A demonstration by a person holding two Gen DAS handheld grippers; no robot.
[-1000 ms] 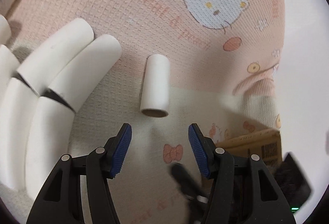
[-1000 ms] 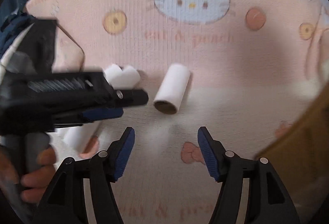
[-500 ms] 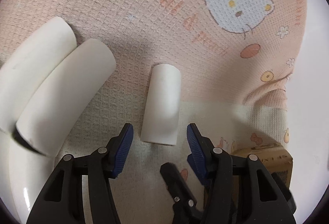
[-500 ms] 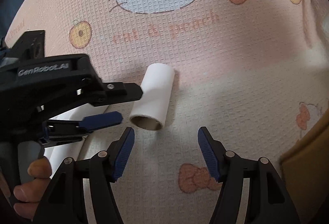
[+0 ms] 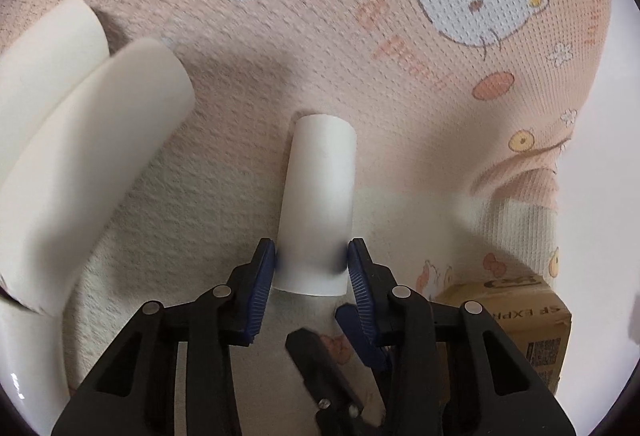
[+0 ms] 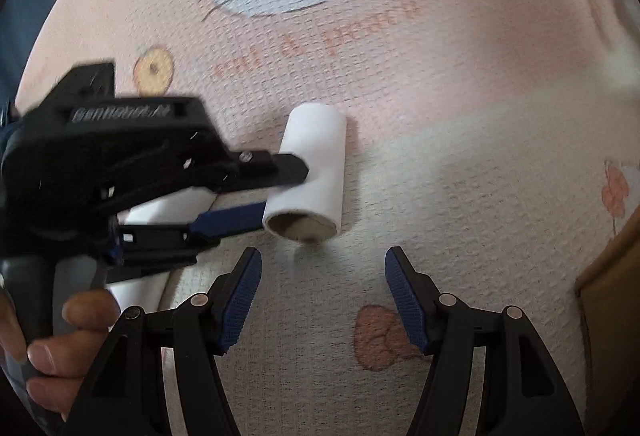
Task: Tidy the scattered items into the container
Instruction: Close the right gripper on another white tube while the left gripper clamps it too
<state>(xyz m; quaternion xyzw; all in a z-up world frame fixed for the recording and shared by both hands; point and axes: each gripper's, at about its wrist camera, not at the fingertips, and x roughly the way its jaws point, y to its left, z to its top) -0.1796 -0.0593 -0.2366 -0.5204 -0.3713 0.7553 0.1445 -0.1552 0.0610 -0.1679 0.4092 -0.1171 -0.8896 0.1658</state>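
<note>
Closing in since a second ago, my left gripper [image 5: 311,264] now clamps the near end of the tube [image 5: 320,196] lying on the towel [image 5: 248,16], right gripper [image 6: 322,296] gaping empty nearby; light, crushable cardboard wants gentle mid-wall pressure.

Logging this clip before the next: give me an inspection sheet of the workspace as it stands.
Surface: pink and cream cartoon-print cloth.
Job's things: small white tube lying flat; cardboard box at the right edge.
Clutter: larger white tubes piled at left.
Grippers: left gripper has been closing, pads at the small tube's sides; right gripper open, empty.
Cables: nothing seen.
Surroundings: person's hand on the left handle.
</note>
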